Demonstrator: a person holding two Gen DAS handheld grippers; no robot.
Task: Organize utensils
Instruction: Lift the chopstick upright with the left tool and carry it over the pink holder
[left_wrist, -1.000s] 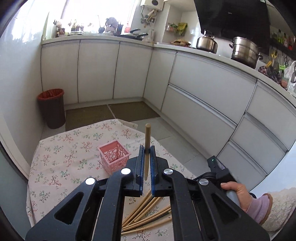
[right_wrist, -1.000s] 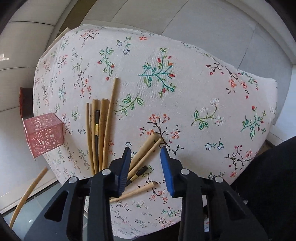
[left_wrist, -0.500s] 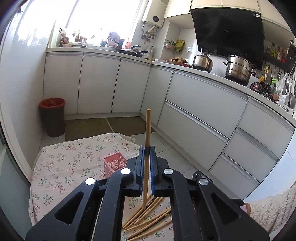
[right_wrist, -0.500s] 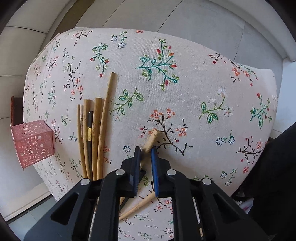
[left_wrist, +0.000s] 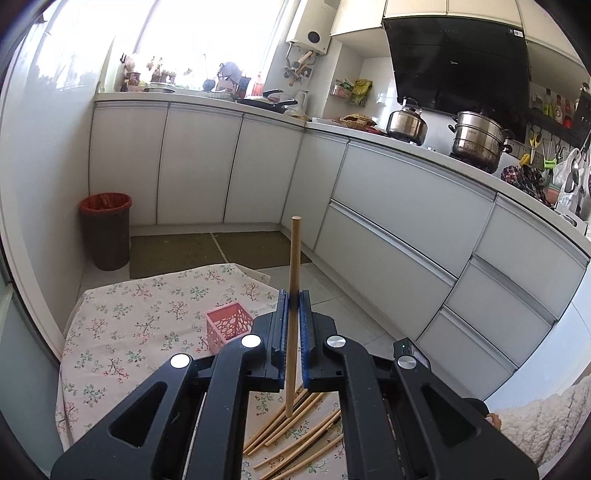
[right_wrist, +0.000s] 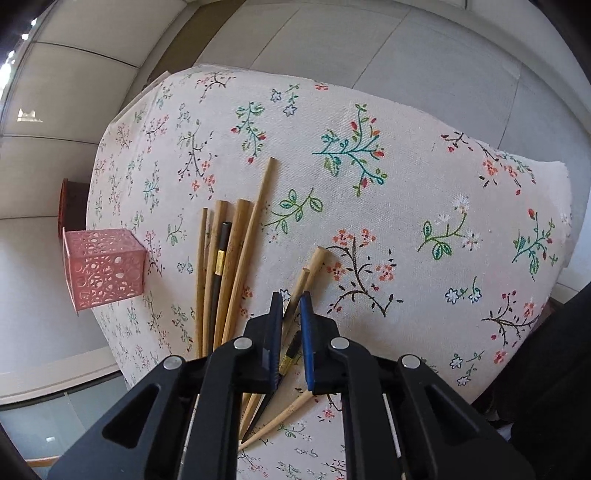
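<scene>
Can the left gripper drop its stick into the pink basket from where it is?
Probably yes. The left gripper holds one wooden chopstick upright, and the pink basket stands open-topped just ahead and left on the floral cloth, with nothing between them.

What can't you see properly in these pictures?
- Left wrist view: the loose chopsticks run under the left gripper, ends hidden.
- Right wrist view: the right gripper covers the chopstick it closes on, so contact is unclear.
- Pink basket: its inside faces away.
</scene>
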